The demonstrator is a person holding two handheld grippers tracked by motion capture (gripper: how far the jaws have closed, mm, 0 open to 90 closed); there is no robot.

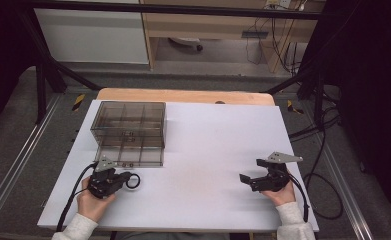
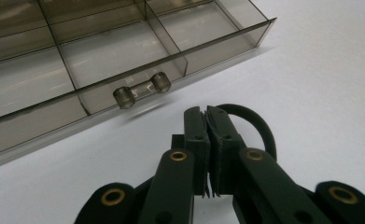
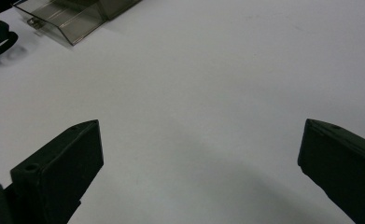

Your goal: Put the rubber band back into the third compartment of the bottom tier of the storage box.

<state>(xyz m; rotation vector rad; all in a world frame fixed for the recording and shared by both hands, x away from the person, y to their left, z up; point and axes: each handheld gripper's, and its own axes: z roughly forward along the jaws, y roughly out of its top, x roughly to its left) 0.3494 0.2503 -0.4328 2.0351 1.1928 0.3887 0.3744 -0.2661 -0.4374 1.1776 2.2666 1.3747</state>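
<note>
A: Surface?
B: White board [image 1: 208,150], centre of the frame, on a wooden table [image 1: 183,95] whose edge shows along the board's top.
A: Items on it?
B: Smoky clear drawer box [image 1: 129,122], upper left; its drawer [image 1: 128,156] is pulled out below it, divided into compartments, resting on the board.

Smoky grey drawer box [image 1: 128,131], white table [image 1: 208,150], seemingly black ring [image 1: 133,180]
</note>
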